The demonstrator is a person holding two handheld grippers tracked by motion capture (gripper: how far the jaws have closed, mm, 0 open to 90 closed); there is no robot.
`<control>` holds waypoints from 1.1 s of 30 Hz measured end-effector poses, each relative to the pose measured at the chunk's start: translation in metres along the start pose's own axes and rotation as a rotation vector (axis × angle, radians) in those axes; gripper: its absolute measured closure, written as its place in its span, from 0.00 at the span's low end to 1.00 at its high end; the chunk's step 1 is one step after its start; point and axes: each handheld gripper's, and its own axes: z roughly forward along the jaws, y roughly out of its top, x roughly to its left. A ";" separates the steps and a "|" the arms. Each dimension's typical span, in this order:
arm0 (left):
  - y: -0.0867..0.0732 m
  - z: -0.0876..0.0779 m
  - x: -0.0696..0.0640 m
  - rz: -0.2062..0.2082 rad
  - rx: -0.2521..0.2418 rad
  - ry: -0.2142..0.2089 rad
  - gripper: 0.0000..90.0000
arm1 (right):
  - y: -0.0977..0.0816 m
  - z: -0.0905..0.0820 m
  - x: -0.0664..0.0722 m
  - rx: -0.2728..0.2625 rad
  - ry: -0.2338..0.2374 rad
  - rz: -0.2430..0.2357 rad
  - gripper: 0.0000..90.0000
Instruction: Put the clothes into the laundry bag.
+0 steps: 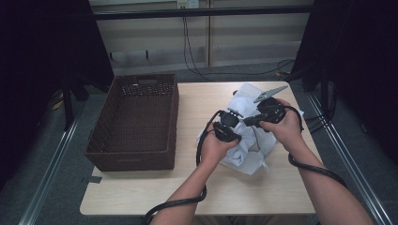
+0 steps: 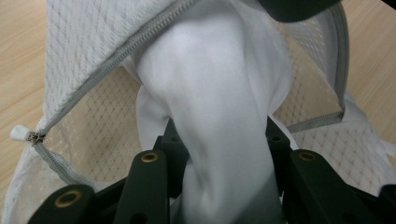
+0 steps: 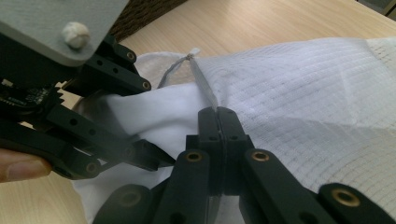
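One basket [image 1: 136, 123], brown wicker, nothing visible inside, on the tabletop [image 1: 197, 187]. One mesh bag [image 2: 88, 42], unzipped, holding one white cloth [image 2: 219, 93] partway out. Left tool [image 2: 224, 135] grips the cloth; right tool [image 3: 217, 114], clenched, pinches the bag's zipper edge just beside it.
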 end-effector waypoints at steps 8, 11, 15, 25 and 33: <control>-0.006 0.008 0.005 -0.015 -0.002 -0.005 0.69 | -0.003 0.002 -0.001 0.012 -0.007 0.006 1.00; -0.007 0.011 0.006 -0.029 -0.008 -0.002 0.68 | -0.005 0.004 -0.002 0.015 -0.002 0.009 1.00; -0.009 0.015 0.005 -0.022 0.002 -0.006 0.65 | -0.006 0.005 -0.001 0.014 0.002 0.009 1.00; -0.017 0.026 0.006 -0.020 0.053 -0.031 0.43 | -0.011 0.007 -0.004 0.031 -0.009 0.018 1.00; -0.021 0.016 0.009 -0.057 0.058 -0.043 0.13 | -0.015 0.009 -0.005 0.037 -0.020 0.030 1.00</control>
